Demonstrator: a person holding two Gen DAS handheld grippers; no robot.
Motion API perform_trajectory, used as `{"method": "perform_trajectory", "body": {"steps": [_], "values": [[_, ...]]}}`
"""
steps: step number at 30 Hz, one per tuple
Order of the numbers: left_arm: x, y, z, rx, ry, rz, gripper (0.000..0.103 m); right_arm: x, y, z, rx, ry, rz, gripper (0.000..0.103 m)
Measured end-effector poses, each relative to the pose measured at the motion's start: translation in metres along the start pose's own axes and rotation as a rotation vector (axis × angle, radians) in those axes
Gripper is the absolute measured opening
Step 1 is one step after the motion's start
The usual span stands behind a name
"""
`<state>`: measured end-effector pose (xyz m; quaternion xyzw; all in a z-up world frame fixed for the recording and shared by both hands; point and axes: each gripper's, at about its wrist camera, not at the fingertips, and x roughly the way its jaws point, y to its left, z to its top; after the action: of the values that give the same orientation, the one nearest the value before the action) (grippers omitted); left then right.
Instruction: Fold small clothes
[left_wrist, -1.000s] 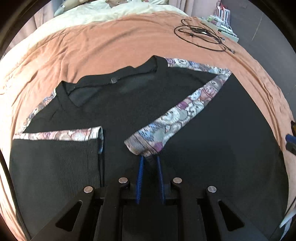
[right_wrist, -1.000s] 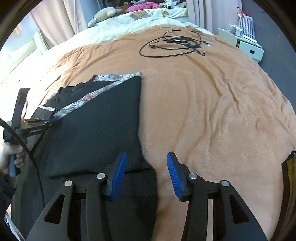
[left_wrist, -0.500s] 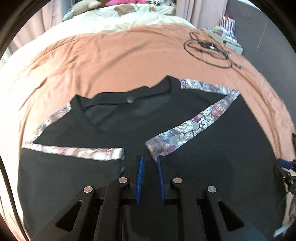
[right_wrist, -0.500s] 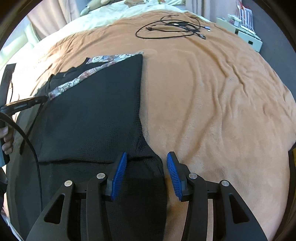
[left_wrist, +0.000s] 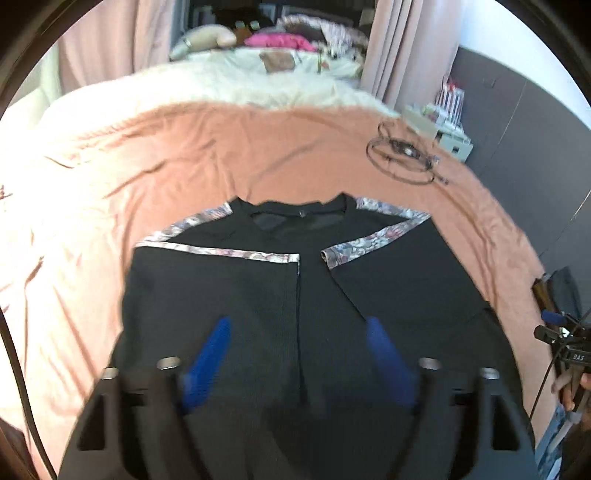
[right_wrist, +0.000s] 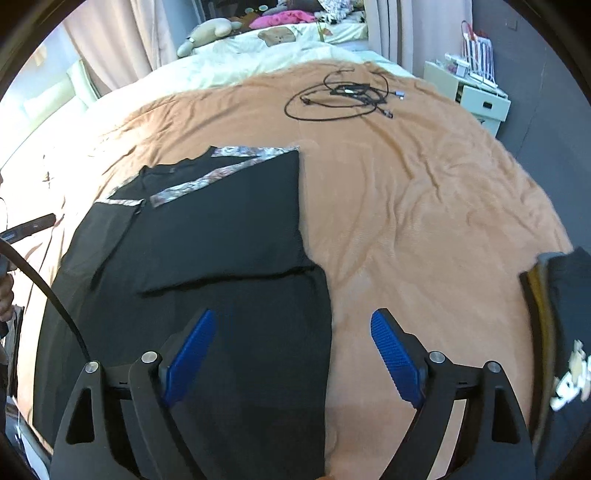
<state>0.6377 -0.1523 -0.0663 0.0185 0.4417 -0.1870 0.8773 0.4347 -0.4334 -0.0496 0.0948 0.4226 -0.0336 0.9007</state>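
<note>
Black knit, trimmed in floral bands: a long-sleeved top spread flat on the rust-orange blanket, neckline toward the pillows. Both sleeves folded inward across the chest, floral cuffs nearly meeting at the middle but apart. Left gripper held above the lower body of the top, blurred, blue pads spreading wider, nothing between them but cloth seen below. Right gripper likewise opening over the top's right edge, one pad over black fabric, the other over bare blanket, gripping nothing. Lying near the blanket's far end, well apart from the top, a loop of black cable. At the right border of the right wrist view, another dark garment with pale print, blurred. Beyond the blanket, cream bedding and plush toys.
</note>
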Motion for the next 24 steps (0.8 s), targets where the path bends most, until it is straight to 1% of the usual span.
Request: {"method": "perform_trajectory", "body": {"steps": [2, 4, 7, 10, 13, 15, 16, 18, 21, 24], "values": [[-0.029, 0.001, -0.011, -0.006, -0.033, -0.002, 0.093, -0.021, 0.005, -0.011, -0.003, -0.013, -0.010, 0.093], [-0.058, 0.004, -0.023, -0.018, -0.058, -0.016, 0.094, -0.038, 0.007, -0.021, 0.008, -0.019, -0.005, 0.103], [-0.092, 0.009, -0.039, -0.031, -0.085, -0.023, 0.094, -0.061, 0.009, -0.036, 0.013, -0.026, 0.007, 0.103], [-0.128, 0.011, -0.061, -0.024, -0.132, -0.005, 0.094, -0.086, 0.010, -0.052, 0.024, -0.039, 0.021, 0.103], [-0.164, 0.013, -0.087, -0.016, -0.202, -0.006, 0.094, -0.111, 0.009, -0.068, 0.031, -0.070, 0.041, 0.103], [-0.188, 0.014, -0.107, -0.016, -0.242, 0.012, 0.094, -0.126, 0.009, -0.079, 0.034, -0.087, 0.042, 0.103], [-0.195, 0.015, -0.114, -0.016, -0.251, 0.016, 0.094, -0.137, 0.010, -0.087, 0.030, -0.106, 0.069, 0.103], [-0.214, 0.018, -0.134, -0.020, -0.277, 0.035, 0.094, -0.151, 0.009, -0.100, 0.025, -0.131, 0.090, 0.103], [-0.235, 0.025, -0.161, -0.055, -0.306, 0.030, 0.094, -0.174, 0.012, -0.123, -0.008, -0.173, 0.066, 0.103], [-0.255, 0.037, -0.191, -0.124, -0.337, 0.012, 0.095, -0.192, 0.011, -0.147, -0.019, -0.218, 0.097, 0.103]]}}
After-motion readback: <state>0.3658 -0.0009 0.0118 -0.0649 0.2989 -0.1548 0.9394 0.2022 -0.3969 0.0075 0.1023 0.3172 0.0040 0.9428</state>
